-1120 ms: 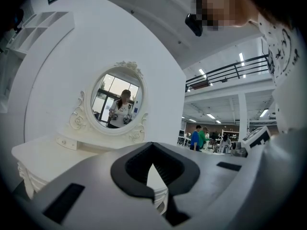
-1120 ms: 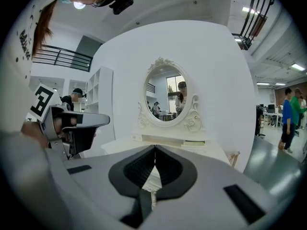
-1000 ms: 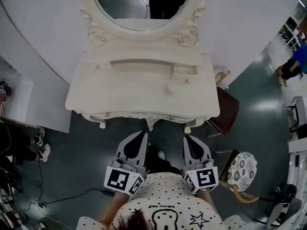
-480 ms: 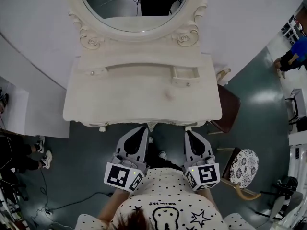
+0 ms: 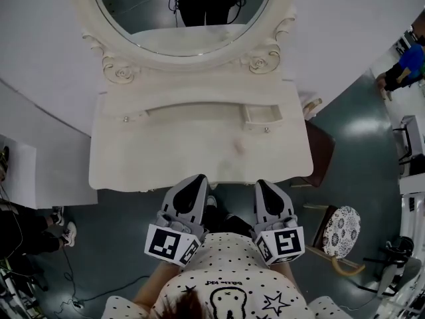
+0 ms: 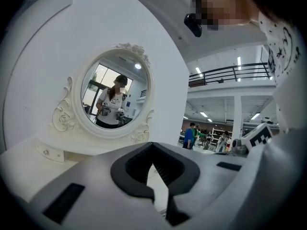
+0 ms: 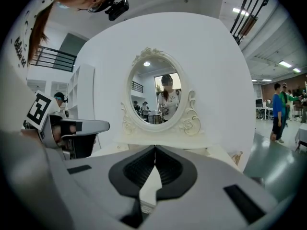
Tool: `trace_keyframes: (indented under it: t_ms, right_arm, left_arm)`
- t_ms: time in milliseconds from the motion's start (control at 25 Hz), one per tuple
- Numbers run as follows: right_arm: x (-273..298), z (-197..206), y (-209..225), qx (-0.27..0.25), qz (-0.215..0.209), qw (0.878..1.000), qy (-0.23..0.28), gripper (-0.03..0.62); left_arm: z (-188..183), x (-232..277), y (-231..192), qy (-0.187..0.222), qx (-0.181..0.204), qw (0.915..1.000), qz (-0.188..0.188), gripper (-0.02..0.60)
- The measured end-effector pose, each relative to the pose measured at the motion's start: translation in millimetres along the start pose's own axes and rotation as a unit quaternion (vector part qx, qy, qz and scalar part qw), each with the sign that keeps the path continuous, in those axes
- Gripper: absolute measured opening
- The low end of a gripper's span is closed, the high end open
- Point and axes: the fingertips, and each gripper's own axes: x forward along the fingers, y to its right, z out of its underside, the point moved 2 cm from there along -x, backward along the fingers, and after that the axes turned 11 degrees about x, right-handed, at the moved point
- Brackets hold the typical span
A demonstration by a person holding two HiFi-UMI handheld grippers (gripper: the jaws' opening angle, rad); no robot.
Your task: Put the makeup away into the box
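Head view: left gripper [image 5: 196, 181] and right gripper [image 5: 261, 184] are both closed and empty; a small pale item [image 5: 237, 145], perhaps makeup, lies farther on the table [image 5: 153, 158], nearer the right gripper.

left gripper [image 5: 196, 182] | right gripper [image 5: 263, 185] | side by side before dressing table [image 5: 166, 153]

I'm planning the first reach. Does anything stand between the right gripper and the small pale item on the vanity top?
Nothing visible does. Only bare vanity top lies between the right gripper and the small pale item; the small open box behind it looks unblocked too.
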Motion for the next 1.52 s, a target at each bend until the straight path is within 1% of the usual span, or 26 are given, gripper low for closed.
trace_keyframes:
  t_ms: [160,360,520,680,880,1160,1320,1520]
  right_arm:
    - [10.7,3.6,2.7,0.005,0.009,1.0,-0.008,0.008]
    - [23.9,2.1,12.6,0.008,0.015,1.0,-0.015,0.008]
    - [36.5,-5.1,25.1,0.007,0.006,1.0,-0.02,0.008]
    - [48.2,-17.3,43.1,0.0,-0.009,1.0,-0.024,0.008]
    - [62.2,-35.5,68.3,-0.008,-0.025,0.999,-0.018,0.008]
    - [73.6,-40.7,97.7,-0.014,-0.045,0.999,-0.025,0.008]
    - [77.5,-39.5,103.9,-0.009,-0.047,0.998,-0.03,0.008]
    - [80.8,-38.3,98.6,-0.017,-0.05,0.998,-0.034,0.008]
  left_arm:
    - [5.5,8.1,-10.8,-0.009,-0.004,0.9999,0.005,-0.005]
    - [9.6,19.9,-18.2,-0.017,-0.011,0.9998,-0.002,-0.005]
    - [9.0,35.3,-21.4,-0.02,-0.011,0.9996,-0.013,-0.005]
    - [2.5,55.7,-21.4,-0.014,-0.01,0.9994,-0.031,-0.005]
    - [-4.1,83.4,-12.8,-0.004,-0.007,0.9991,-0.042,-0.005]
    - [-0.1,109.6,2.1,0.0,-0.01,0.9981,-0.061,-0.005]
    - [0.2,115.8,5.5,-0.002,-0.012,0.9979,-0.063,-0.005]
    - [0.2,116.4,1.2,-0.004,-0.011,0.9981,-0.06,-0.005]
